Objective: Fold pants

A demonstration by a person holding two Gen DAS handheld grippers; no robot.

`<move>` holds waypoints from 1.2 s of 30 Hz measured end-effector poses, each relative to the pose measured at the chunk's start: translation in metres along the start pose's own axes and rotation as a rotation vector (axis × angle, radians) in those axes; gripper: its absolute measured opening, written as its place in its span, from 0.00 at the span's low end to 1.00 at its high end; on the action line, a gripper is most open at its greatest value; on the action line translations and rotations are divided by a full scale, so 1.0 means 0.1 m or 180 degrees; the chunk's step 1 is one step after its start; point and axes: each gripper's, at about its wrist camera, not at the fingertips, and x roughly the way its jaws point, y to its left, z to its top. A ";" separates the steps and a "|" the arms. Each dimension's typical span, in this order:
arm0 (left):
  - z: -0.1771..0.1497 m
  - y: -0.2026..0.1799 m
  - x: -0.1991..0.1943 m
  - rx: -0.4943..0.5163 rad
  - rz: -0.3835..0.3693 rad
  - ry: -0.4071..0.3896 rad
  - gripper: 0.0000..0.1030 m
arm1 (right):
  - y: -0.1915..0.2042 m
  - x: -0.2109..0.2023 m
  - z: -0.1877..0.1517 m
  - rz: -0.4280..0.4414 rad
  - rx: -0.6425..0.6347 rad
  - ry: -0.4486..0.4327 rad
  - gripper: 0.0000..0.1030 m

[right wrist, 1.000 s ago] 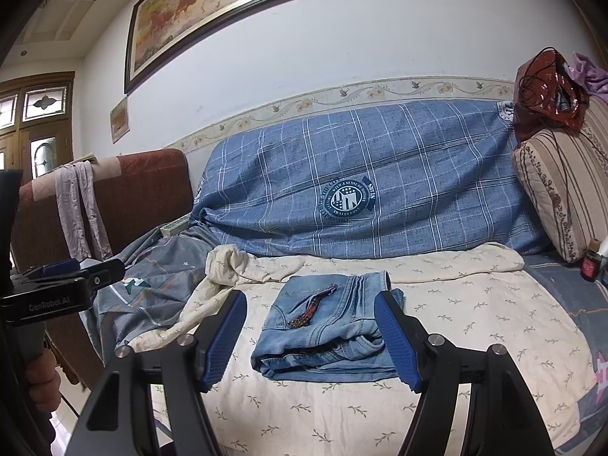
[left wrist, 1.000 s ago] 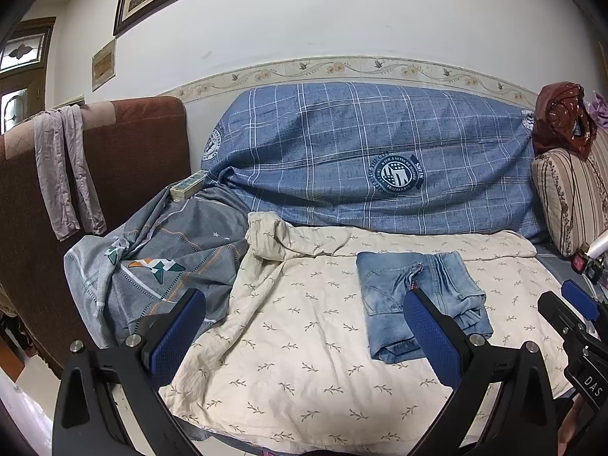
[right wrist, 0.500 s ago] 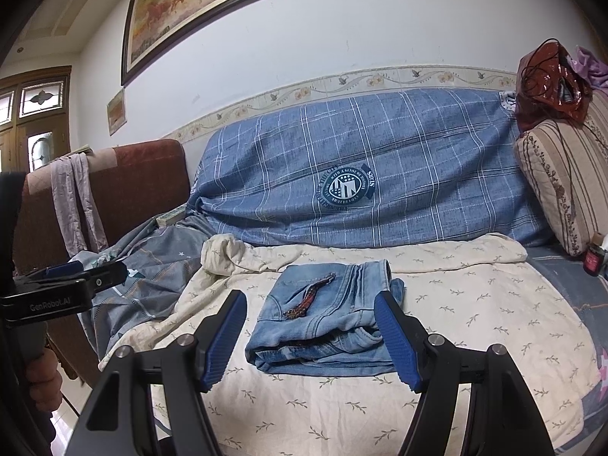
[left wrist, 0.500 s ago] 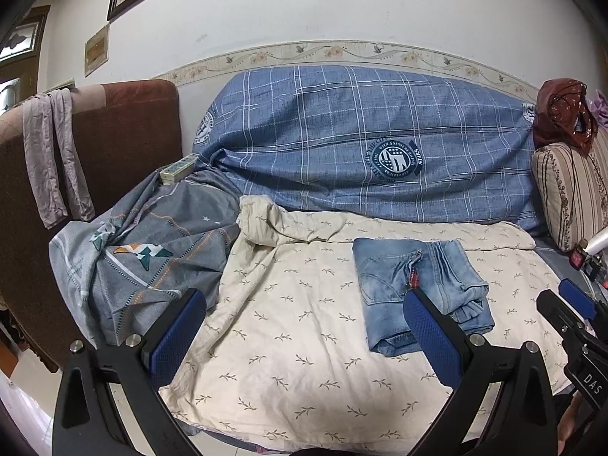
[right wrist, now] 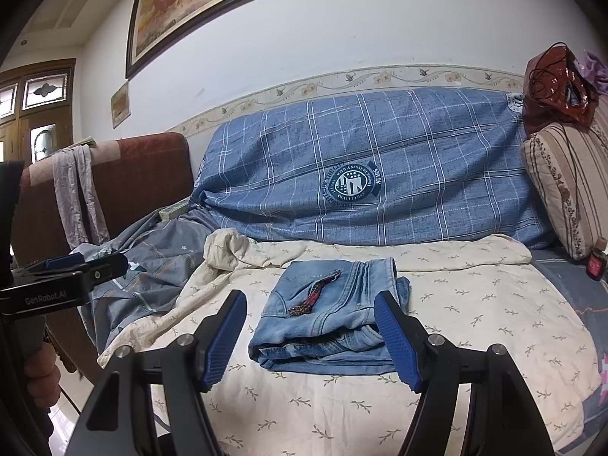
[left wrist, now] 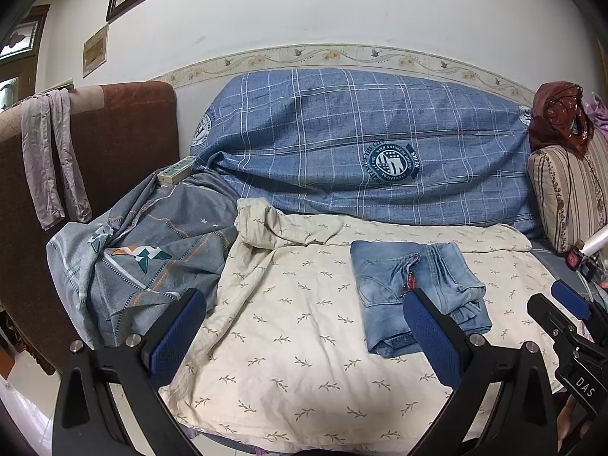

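Observation:
Light blue denim pants [left wrist: 414, 292] lie folded into a compact bundle on a cream leaf-print sheet [left wrist: 304, 326] on the sofa seat; they also show in the right wrist view [right wrist: 326, 319]. My left gripper [left wrist: 304, 338] is open and empty, held back from the sofa's front edge, with the pants behind its right finger. My right gripper [right wrist: 311, 338] is open and empty, hovering in front of the pants without touching them. The right gripper also appears at the right edge of the left wrist view [left wrist: 570, 326].
A blue plaid cover [left wrist: 361, 144] drapes the sofa back. A grey patterned blanket [left wrist: 144, 250] lies at left by a brown armchair [left wrist: 114, 140]. A striped cushion [left wrist: 566, 190] with a red-brown bag [left wrist: 558, 114] stands at right. Small bottles [right wrist: 594, 262] sit at far right.
Both grippers have drawn slightly back and lifted, so the sofa sits lower in view. The folded pants have not moved.

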 end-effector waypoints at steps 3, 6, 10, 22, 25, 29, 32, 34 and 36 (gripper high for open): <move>0.00 -0.01 -0.04 0.0011 -0.0005 -0.0025 1.00 | 0.01 -0.02 0.01 -0.0001 -0.0004 -0.0014 0.70; 0.00 -0.01 -0.07 0.0011 -0.0015 -0.0044 1.00 | 0.02 -0.03 0.00 -0.0002 -0.0012 -0.0014 0.70; 0.00 0.00 -0.08 0.0012 -0.0035 -0.0057 1.00 | 0.03 -0.04 0.00 -0.0006 -0.0028 -0.0018 0.70; 0.00 0.06 -0.11 -0.0031 -0.0080 -0.0089 1.00 | 0.08 -0.03 -0.01 -0.0004 -0.0073 -0.0003 0.70; 0.00 0.07 -0.11 -0.0041 -0.0070 -0.0087 1.00 | 0.08 -0.03 -0.01 -0.0001 -0.0079 -0.0003 0.70; 0.00 0.11 -0.11 -0.0073 -0.0071 -0.0087 1.00 | 0.10 -0.03 0.00 0.0009 -0.0098 0.0002 0.70; -0.01 0.12 -0.11 -0.0090 -0.0076 -0.0080 1.00 | 0.11 -0.03 -0.01 0.0010 -0.0114 0.0006 0.70; -0.01 0.13 -0.10 -0.0093 -0.0076 -0.0081 1.00 | 0.12 -0.03 -0.01 0.0010 -0.0121 0.0007 0.70; -0.01 0.14 -0.11 -0.0100 -0.0079 -0.0088 1.00 | 0.12 -0.02 -0.01 0.0011 -0.0126 0.0007 0.70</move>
